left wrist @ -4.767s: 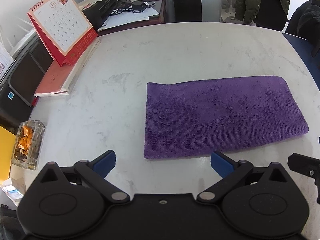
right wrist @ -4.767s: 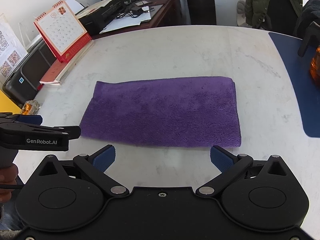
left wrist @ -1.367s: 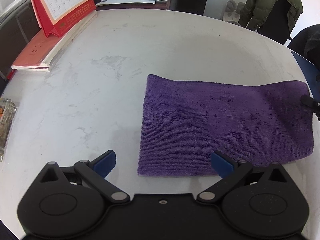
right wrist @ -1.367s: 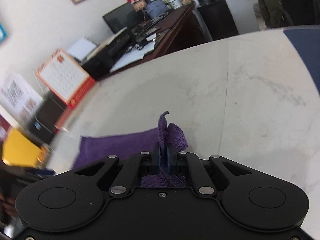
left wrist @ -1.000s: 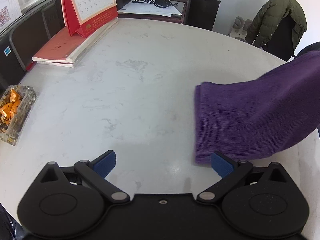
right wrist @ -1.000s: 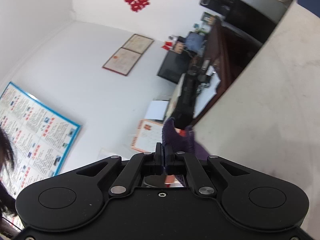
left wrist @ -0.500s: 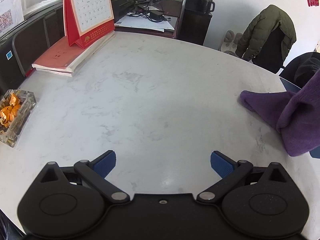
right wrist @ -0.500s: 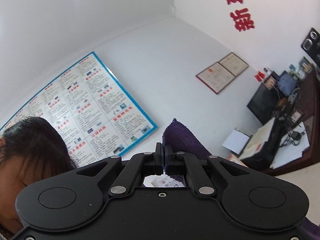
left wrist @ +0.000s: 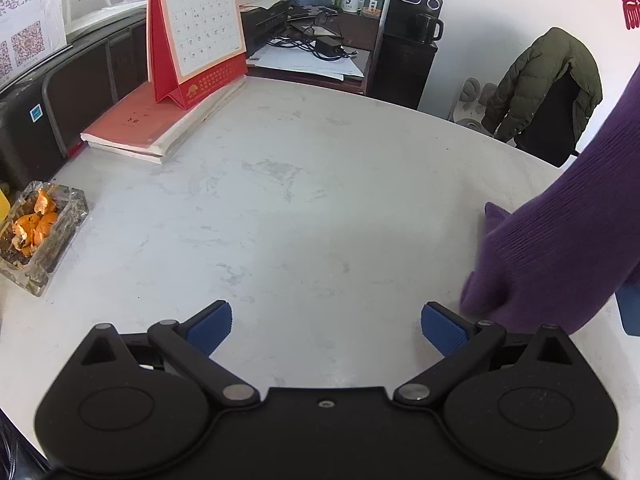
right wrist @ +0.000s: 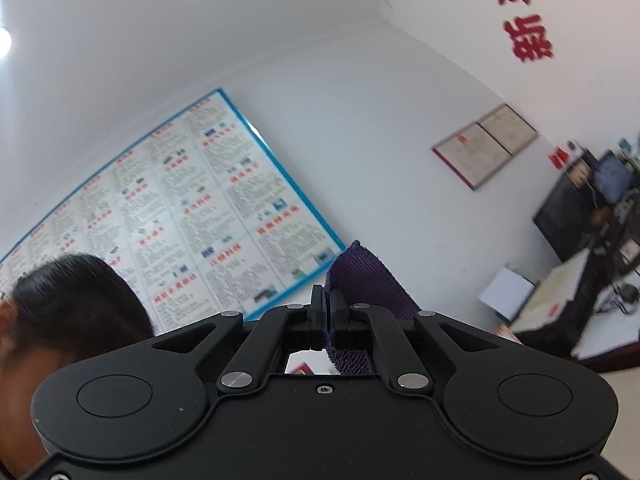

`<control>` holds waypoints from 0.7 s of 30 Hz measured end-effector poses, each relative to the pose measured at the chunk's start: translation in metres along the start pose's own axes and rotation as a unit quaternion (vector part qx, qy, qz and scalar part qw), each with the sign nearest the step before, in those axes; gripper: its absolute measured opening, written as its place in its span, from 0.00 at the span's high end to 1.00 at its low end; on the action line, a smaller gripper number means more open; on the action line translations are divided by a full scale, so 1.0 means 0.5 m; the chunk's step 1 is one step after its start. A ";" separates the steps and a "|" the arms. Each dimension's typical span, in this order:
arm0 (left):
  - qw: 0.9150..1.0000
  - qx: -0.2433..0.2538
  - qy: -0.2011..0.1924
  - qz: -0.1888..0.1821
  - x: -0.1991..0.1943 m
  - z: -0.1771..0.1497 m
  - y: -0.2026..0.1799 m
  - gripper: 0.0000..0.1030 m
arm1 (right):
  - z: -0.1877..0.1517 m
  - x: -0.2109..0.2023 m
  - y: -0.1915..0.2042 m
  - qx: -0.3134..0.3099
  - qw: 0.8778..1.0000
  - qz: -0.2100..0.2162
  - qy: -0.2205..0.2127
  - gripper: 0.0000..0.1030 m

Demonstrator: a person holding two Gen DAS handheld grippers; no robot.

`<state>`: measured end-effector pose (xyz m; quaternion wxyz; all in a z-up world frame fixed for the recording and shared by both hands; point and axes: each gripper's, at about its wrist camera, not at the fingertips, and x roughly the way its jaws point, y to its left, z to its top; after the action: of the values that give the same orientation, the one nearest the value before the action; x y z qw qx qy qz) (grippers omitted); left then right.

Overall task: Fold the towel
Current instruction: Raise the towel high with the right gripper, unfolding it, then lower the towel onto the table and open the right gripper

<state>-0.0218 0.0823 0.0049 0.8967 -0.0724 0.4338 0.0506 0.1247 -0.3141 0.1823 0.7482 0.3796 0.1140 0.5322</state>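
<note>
The purple towel (left wrist: pixel 560 240) hangs from above at the right edge of the left wrist view, its lower end bunched on the white table (left wrist: pixel 300 200). My left gripper (left wrist: pixel 326 322) stands open low over the table, its right blue pad close beside the towel's bottom edge, nothing between the pads. My right gripper (right wrist: pixel 325 312) is shut on a corner of the towel (right wrist: pixel 364 280) and points upward at the wall. The rest of the towel is hidden below that camera.
A red desk calendar (left wrist: pixel 192 32) stands on stacked books (left wrist: pixel 160 124) at the table's far left. A glass ashtray with orange peel (left wrist: pixel 36 232) sits at the left edge. A green jacket on a chair (left wrist: pixel 548 88) is behind the table. A person's head (right wrist: pixel 60 320) is close at left.
The right gripper has risen and rolled with the towel corner. The towel's lower end has slid nearer to my left gripper's right pad. The left gripper has stayed about where it was.
</note>
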 end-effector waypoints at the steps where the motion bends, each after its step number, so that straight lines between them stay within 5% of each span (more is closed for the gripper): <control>1: 1.000 0.000 0.001 0.002 0.000 0.000 -0.001 0.01 | -0.034 -0.005 -0.036 0.008 0.999 -0.030 0.014 0.98; 4: 1.000 0.007 0.007 0.009 0.002 0.003 -0.008 0.01 | -0.151 -0.025 -0.144 -0.001 0.983 -0.162 0.087 0.96; 6: 1.000 0.019 0.013 0.015 0.007 0.008 -0.020 0.01 | -0.225 -0.032 -0.194 -0.038 0.951 -0.260 0.161 0.90; 9: 0.999 0.039 0.022 0.017 0.019 0.023 -0.047 0.01 | -0.277 -0.055 -0.227 -0.088 0.912 -0.346 0.202 0.75; 11: 0.998 0.052 0.033 0.018 0.032 0.037 -0.074 0.01 | -0.296 -0.072 -0.230 -0.138 0.890 -0.383 0.204 0.54; 16: 0.994 0.090 0.060 0.030 0.066 0.075 -0.161 0.01 | -0.348 -0.061 -0.293 -0.185 0.831 -0.462 0.247 0.52; 21: 0.991 0.112 0.071 0.022 0.080 0.084 -0.221 0.01 | -0.396 -0.013 -0.341 -0.191 0.814 -0.467 0.288 0.52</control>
<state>0.0524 -0.0183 0.0087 0.8646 0.0344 0.5010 0.0158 0.1294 -0.2562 -0.0723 0.8973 -0.0407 0.3836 0.2148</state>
